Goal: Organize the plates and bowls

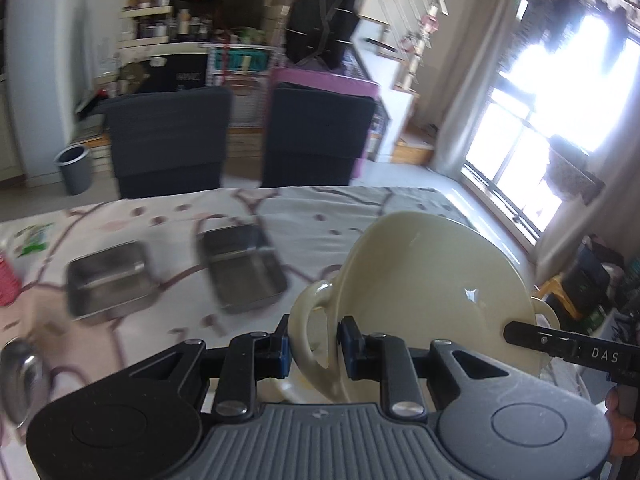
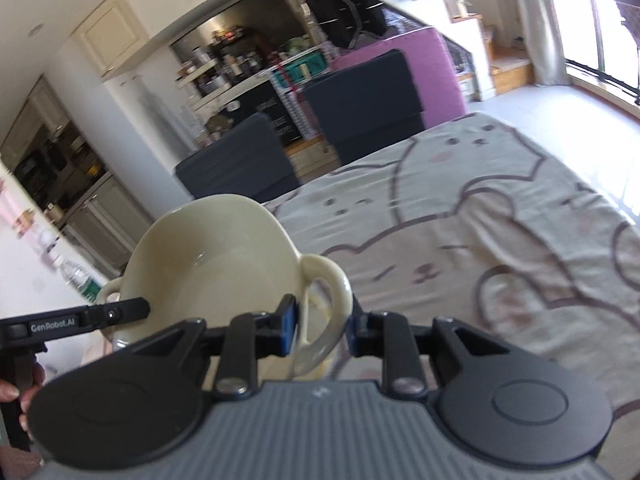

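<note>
A cream two-handled bowl (image 1: 432, 276) is held in the air above the table, tilted. My left gripper (image 1: 313, 346) is shut on the bowl's left handle (image 1: 310, 320). My right gripper (image 2: 323, 330) is shut on the opposite handle (image 2: 326, 280); the bowl also shows in the right wrist view (image 2: 216, 252). The right gripper's finger (image 1: 560, 346) shows at the bowl's far side in the left view, and the left gripper's finger (image 2: 100, 316) in the right view. Two steel rectangular trays (image 1: 108, 282) (image 1: 242, 266) lie on the table to the left.
The table has a cartoon-print cloth (image 2: 480, 240). A steel round dish (image 1: 20, 380) sits at the near left edge, a red item (image 1: 8, 280) beyond it. Two dark chairs (image 1: 168, 136) (image 1: 320, 136) stand behind the table. A plastic bottle (image 2: 78, 278) is left.
</note>
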Available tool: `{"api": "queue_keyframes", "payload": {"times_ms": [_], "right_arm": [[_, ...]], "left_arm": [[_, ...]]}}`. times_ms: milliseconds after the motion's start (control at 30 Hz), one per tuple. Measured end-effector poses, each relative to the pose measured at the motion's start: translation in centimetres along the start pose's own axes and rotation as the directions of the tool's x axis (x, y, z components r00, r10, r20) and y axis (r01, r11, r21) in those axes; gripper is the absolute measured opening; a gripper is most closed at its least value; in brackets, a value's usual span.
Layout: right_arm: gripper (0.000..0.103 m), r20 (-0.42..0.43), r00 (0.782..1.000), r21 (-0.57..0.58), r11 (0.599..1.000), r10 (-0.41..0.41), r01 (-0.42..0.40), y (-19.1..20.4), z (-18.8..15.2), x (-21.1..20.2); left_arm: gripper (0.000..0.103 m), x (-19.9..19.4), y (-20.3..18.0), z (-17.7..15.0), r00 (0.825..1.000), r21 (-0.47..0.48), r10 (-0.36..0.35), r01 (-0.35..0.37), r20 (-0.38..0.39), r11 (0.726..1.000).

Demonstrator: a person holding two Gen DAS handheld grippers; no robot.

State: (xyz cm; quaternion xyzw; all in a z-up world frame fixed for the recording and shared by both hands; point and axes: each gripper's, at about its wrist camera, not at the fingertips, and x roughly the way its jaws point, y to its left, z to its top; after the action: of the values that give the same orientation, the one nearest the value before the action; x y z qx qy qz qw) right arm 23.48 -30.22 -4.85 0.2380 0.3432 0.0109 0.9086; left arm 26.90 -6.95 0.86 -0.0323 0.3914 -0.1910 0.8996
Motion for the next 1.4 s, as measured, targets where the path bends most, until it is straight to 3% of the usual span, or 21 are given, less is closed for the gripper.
{"api": "queue_keyframes", "payload": {"times_ms": [433, 633, 967, 1400], "right_arm": [[0.029, -0.13, 0.983, -0.149, 0.978, 0.127, -0.146, 9.4, -2.8, 4.7], [0.029, -0.198, 0.971, -0.209, 0.961, 0.138, -0.179, 12.6, -4.2, 7.2], [0.029, -0.266, 0.961, -0.237, 0.962, 0.072, -0.137, 14.2, -6.1, 9.8], [0.028, -0.34, 0.94, -0.226, 0.971, -0.008, -0.073, 14.4, -7.4, 11.6]], "left_arm": [[0.025, -6.3, 11.1, -5.9, 0.99, -0.186, 0.139, -0.133, 0.022, 0.973], [0.025, -7.1, 15.1, -8.8, 0.987, -0.28, 0.161, -0.149, 0.018, 0.948], [0.026, -4.2, 17.1, -10.3, 0.991, -0.313, 0.119, -0.13, -0.054, 0.941], [0.027, -0.8, 18.6, -11.0, 0.985, -0.37, 0.092, -0.141, -0.147, 0.918]]}}
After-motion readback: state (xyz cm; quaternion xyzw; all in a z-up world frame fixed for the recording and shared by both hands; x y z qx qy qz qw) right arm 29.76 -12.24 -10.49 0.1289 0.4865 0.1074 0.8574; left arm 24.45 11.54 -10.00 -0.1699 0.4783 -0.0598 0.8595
